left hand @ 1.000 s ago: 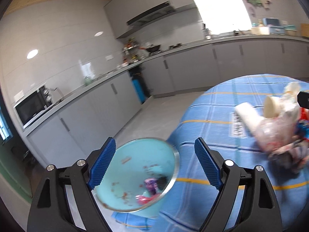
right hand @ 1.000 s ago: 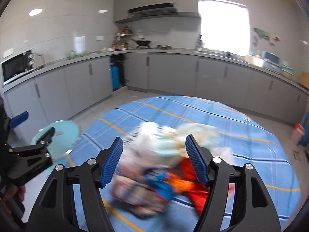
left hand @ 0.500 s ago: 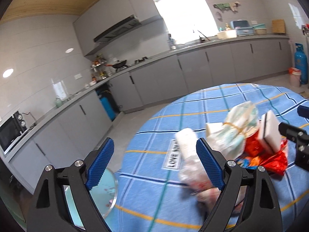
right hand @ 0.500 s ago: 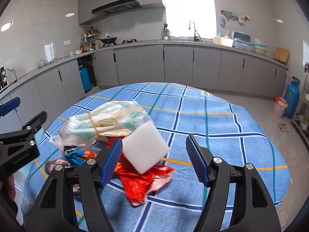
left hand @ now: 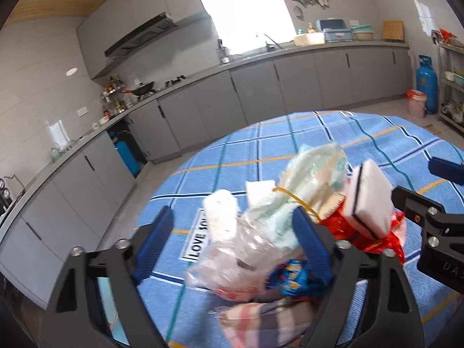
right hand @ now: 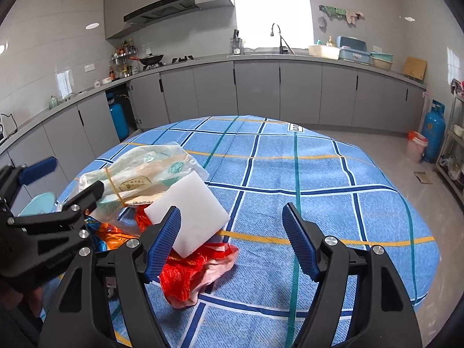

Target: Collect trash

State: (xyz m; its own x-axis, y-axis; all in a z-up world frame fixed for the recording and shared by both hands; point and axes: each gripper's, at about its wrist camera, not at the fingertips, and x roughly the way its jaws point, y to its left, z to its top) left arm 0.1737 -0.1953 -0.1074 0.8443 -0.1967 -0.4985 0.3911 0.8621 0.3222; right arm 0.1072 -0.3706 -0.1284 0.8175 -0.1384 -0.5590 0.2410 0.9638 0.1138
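A heap of trash lies on the round table's blue checked cloth (right hand: 319,174). It holds a clear bag (left hand: 313,182) tied with a rubber band, a crumpled clear wrapper (left hand: 232,264), a white roll (left hand: 221,214), a blue snack packet (left hand: 293,272), a red bag (right hand: 191,272) and a white foam block (right hand: 194,211). My left gripper (left hand: 232,246) is open, its jaws either side of the clear wrapper. My right gripper (right hand: 232,243) is open just right of the heap, its left finger in front of the foam block.
A light blue bin (right hand: 37,207) shows beyond the table's left edge, also low in the left wrist view (left hand: 113,310). Grey kitchen cabinets (right hand: 261,92) run along the far walls. A blue gas cylinder (right hand: 433,133) and a small bin (right hand: 416,145) stand at the right.
My left gripper has swung from over the light blue bin back to the table and closed in on the trash heap. My right gripper has shifted right of the heap.
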